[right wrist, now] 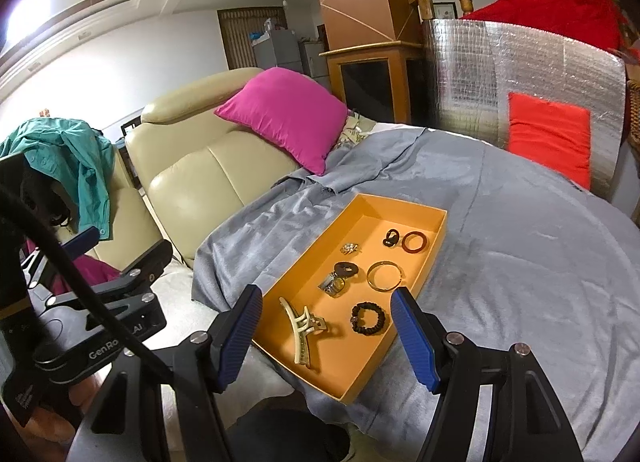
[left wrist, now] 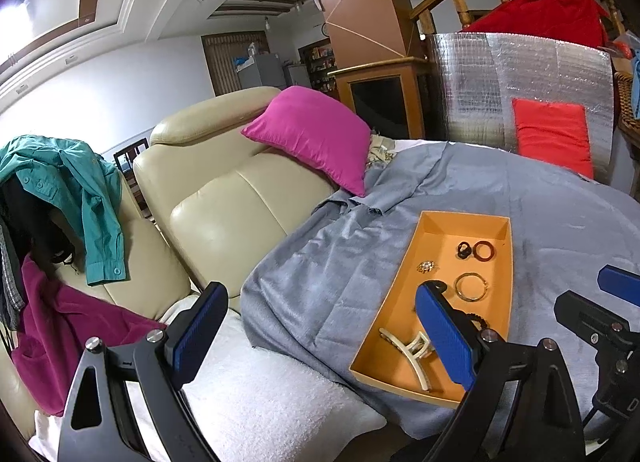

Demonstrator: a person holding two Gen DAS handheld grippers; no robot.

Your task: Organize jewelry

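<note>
An orange tray [right wrist: 434,240] sits on a surface draped in grey cloth [right wrist: 520,262], next to a cream leather sofa [right wrist: 200,178].

The right gripper [right wrist: 326,326] hovers at the tray's near end. Its two blue-padded fingers [right wrist: 240,336] are spread wide and hold nothing. Between them, in the right wrist view, lie a cream hair claw clip [right wrist: 302,328] and a black scrunchie [right wrist: 369,318].

The left gripper [left wrist: 320,336] hangs over the tray's left edge and the sofa. Its fingers [left wrist: 446,336] are also wide apart and empty.

Seven items lie in the tray: one claw clip, one scrunchie, one gold bangle [right wrist: 385,276], one reddish-brown ring-shaped bangle [right wrist: 414,241], one small black ring-like piece [right wrist: 391,237], one sparkly brooch-like piece [right wrist: 351,249], and one metallic cluster with a dark top [right wrist: 338,280] that is too small to identify.

In the left wrist view, the right-hand finger covers the cluster and most of the scrunchie. The right gripper [left wrist: 616,302] is cut off at the frame's right edge.
</note>
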